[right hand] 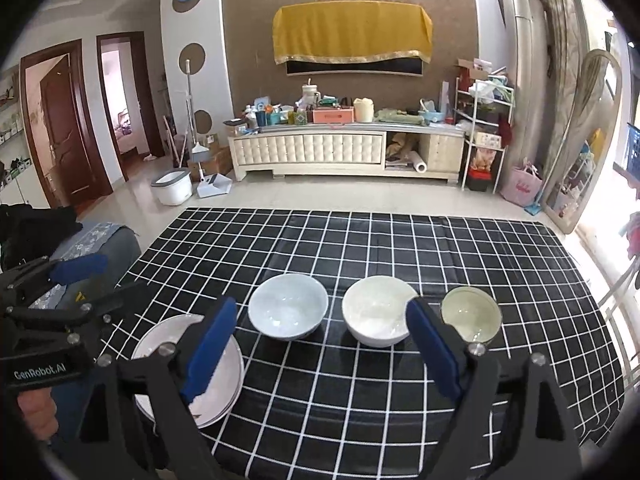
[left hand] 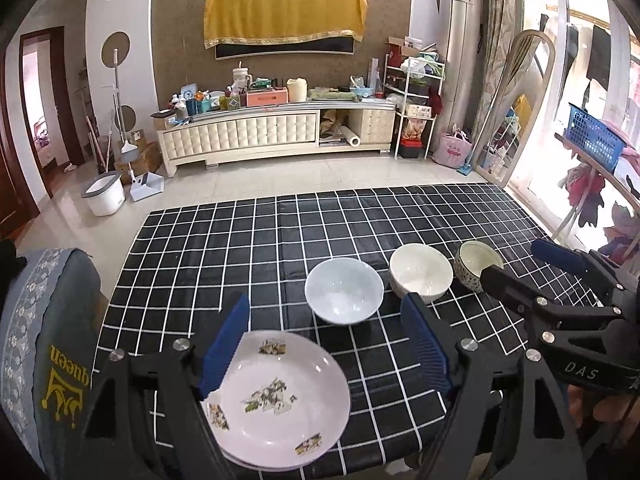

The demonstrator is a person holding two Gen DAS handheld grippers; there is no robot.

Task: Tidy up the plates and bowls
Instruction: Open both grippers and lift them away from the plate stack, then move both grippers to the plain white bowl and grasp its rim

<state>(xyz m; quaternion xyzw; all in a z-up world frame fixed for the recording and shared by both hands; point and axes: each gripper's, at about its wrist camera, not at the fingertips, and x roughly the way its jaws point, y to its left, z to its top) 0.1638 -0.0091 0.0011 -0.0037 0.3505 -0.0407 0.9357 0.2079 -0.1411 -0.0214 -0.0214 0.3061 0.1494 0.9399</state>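
With both my left gripper and right gripper spread wide and empty, the plates looked stacked, while three bowls beyond them stood unnested.

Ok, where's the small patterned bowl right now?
The patterned bowl sits at the right end of the row, beside the cream bowl, on the checked tablecloth, just beyond the right gripper's right finger.
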